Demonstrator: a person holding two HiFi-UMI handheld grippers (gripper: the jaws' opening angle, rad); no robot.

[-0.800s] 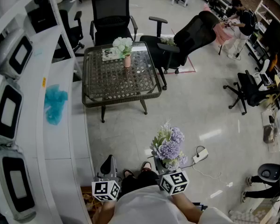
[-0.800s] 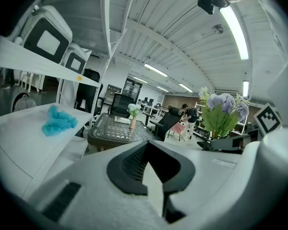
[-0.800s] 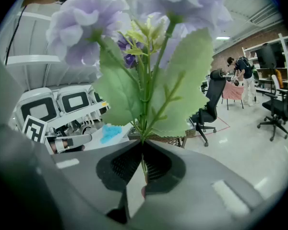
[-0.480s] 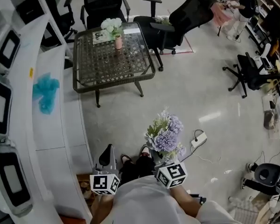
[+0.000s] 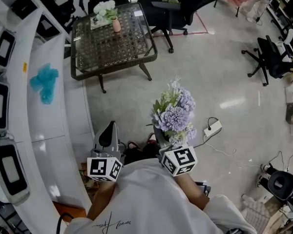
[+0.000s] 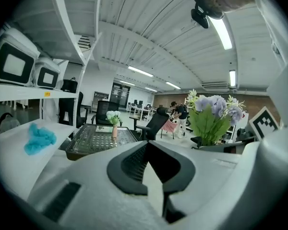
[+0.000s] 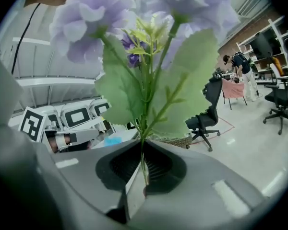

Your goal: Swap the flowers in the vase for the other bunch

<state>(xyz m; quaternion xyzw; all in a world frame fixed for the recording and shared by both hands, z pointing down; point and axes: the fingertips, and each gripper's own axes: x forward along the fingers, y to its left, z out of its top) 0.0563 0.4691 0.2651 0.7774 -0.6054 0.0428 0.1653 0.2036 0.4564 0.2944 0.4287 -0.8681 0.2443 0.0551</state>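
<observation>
A small pink vase (image 5: 116, 24) holding white flowers (image 5: 103, 7) stands on the wicker-and-glass table (image 5: 132, 48) far ahead, well away from both grippers. My right gripper (image 5: 162, 136) is shut on the green stems of a purple flower bunch (image 5: 177, 112), which stands upright above it. In the right gripper view the stems (image 7: 143, 169) are pinched between the jaws and the purple bunch (image 7: 149, 56) fills the frame. My left gripper (image 5: 109, 133) is shut with nothing in it. The left gripper view shows the vase (image 6: 114, 130) and the purple bunch (image 6: 213, 114).
A white curved counter (image 5: 53, 126) runs along the left with a blue cloth (image 5: 43, 82) on it and white appliances (image 5: 1, 48) above. Black office chairs (image 5: 185, 4) stand behind the table. A power strip (image 5: 212, 127) with a cable lies on the floor at the right.
The table with the vase has slid toward the top left of the head view. Both grippers and the purple bunch sit higher in the frame. The right gripper's hold is unchanged.
</observation>
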